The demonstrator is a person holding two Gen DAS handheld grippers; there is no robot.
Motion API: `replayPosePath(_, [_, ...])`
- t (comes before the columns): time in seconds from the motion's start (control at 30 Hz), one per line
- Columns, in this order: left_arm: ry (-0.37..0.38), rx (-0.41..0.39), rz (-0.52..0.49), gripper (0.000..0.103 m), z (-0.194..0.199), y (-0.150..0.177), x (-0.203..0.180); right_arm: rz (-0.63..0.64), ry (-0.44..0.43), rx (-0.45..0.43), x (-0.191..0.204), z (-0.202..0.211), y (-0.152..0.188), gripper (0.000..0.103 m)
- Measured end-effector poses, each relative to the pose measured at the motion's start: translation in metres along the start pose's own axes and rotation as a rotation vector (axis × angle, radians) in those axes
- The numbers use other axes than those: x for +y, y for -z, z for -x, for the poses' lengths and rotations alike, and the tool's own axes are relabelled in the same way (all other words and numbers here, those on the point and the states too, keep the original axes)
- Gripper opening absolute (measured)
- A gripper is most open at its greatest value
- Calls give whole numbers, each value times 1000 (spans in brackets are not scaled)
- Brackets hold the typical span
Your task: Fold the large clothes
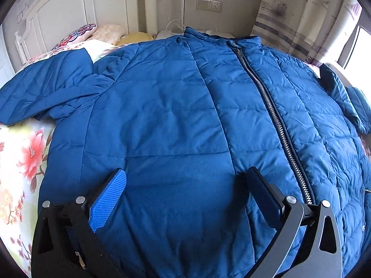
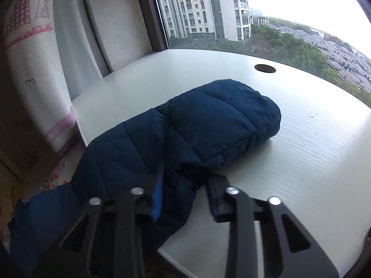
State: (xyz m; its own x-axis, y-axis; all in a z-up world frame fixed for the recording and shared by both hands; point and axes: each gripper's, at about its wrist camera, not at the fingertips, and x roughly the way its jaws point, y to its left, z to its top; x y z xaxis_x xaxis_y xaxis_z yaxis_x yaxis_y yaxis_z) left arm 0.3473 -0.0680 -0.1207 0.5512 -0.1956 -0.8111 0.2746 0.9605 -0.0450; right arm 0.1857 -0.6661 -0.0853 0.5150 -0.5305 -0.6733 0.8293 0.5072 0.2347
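Between the wide-apart fingers of the left gripper (image 1: 184, 180) lies only the front of the blue padded jacket (image 1: 176, 106), spread zipped on the floral bed (image 1: 25, 153). Over on the white desk (image 2: 301, 139) by the window, the right gripper (image 2: 185, 185) clenches the jacket's sleeve (image 2: 208, 120).

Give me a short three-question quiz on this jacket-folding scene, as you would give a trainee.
1. True or false: the blue jacket is zipped up.
2. What does the right gripper pinch?
A) a curtain
B) the jacket sleeve
C) a pillow
3. Fill in: the left gripper, over the jacket front, is ____.

Key: 1 true; 2 B; 3 open.
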Motion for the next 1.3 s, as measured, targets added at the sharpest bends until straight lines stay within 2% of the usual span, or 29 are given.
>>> replayPosePath(0.1, [14,-7,3,99,1,1,3,168,-105,-118,51,44,20,10])
replayPosePath(0.2, [22,-14,9,99,2,1,6,429,-322,-184,132,100,75,10])
replayPosePath(0.27, [28,-17,14,99,3,2,7,611,-467,-164,189,129,126,12])
replayPosePath(0.3, [34,-20,19,99,4,2,8,695,-561,-116,217,139,158,15])
replayPosePath(0.33, [41,-23,24,99,4,2,9,743,-610,-74,239,143,179,18])
replayPosePath(0.4, [60,-29,39,99,6,3,13,860,-702,45,274,145,230,52])
replayPosePath(0.47, [73,-33,47,99,7,3,16,911,-713,86,287,144,261,63])
replayPosePath(0.57, [81,-37,52,99,7,4,17,932,-662,122,287,139,279,64])
replayPosePath(0.67, [86,-39,55,99,8,4,17,850,-632,182,264,128,270,65])
replayPosePath(0.73, [92,-41,58,99,8,4,18,804,-600,190,246,117,262,65])
replayPosePath(0.8, [110,-41,66,99,9,4,20,774,-548,195,227,102,261,67])
replayPosePath(0.83, [125,-40,73,99,10,4,21,739,-521,229,217,89,261,67])
replayPosePath(0.87, [150,-35,84,99,12,3,23,681,-528,280,209,77,259,67])
replayPosePath(0.9, [208,-24,107,99,14,2,26,614,-565,302,201,69,252,67])
replayPosePath(0.93, [282,-12,145,99,18,-1,30,573,-579,305,198,66,248,67])
replayPosePath(1.0, [371,2,193,99,24,-12,30,530,-591,325,198,58,246,67])
replayPosePath(1.07, [367,4,189,99,28,-24,22,546,-586,309,198,61,247,67])
replayPosePath(1.17, [284,24,116,99,15,-50,-7,567,-581,290,191,66,251,67])
replayPosePath(1.2, [251,47,95,94,6,-53,-15,566,-580,286,192,67,252,67])
replayPosePath(1.23, [213,80,76,75,-7,-56,-22,562,-579,284,193,70,251,67])
replayPosePath(1.27, [214,117,69,66,-22,-58,-29,559,-578,280,193,74,252,67])
replayPosePath(1.3, [233,115,80,58,-26,-59,-29,556,-575,274,192,75,252,67])
